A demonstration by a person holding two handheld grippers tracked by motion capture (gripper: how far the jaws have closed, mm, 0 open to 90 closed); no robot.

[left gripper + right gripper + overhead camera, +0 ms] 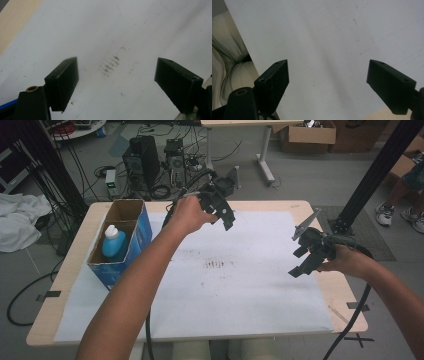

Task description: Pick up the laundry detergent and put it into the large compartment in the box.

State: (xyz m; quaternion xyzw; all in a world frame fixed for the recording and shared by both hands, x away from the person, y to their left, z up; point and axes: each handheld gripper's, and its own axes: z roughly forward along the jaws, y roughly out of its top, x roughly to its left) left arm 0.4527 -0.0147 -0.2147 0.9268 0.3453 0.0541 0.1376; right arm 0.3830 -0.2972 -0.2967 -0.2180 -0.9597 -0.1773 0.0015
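No task is named. A white paper sheet (240, 285) covers the wooden table (345, 292). My left gripper (222, 212) is held in the air over the back middle of the sheet, open and holding nothing. In the left gripper view its jaws (116, 65) stand wide apart above a patch of brown smudges (111, 65). My right gripper (299, 261) hovers near the table's right side, also open and holding nothing. In the right gripper view it (328, 65) looks down on bare paper (324, 37) near the table's front edge.
An open blue cardboard box (142, 227) at the table's left holds a blue bottle with a white cap (113, 241). Behind the table, computer towers (142, 160) and cables lie on the floor. A black post (375, 175) rises at the right. A white cloth (20, 220) lies at left.
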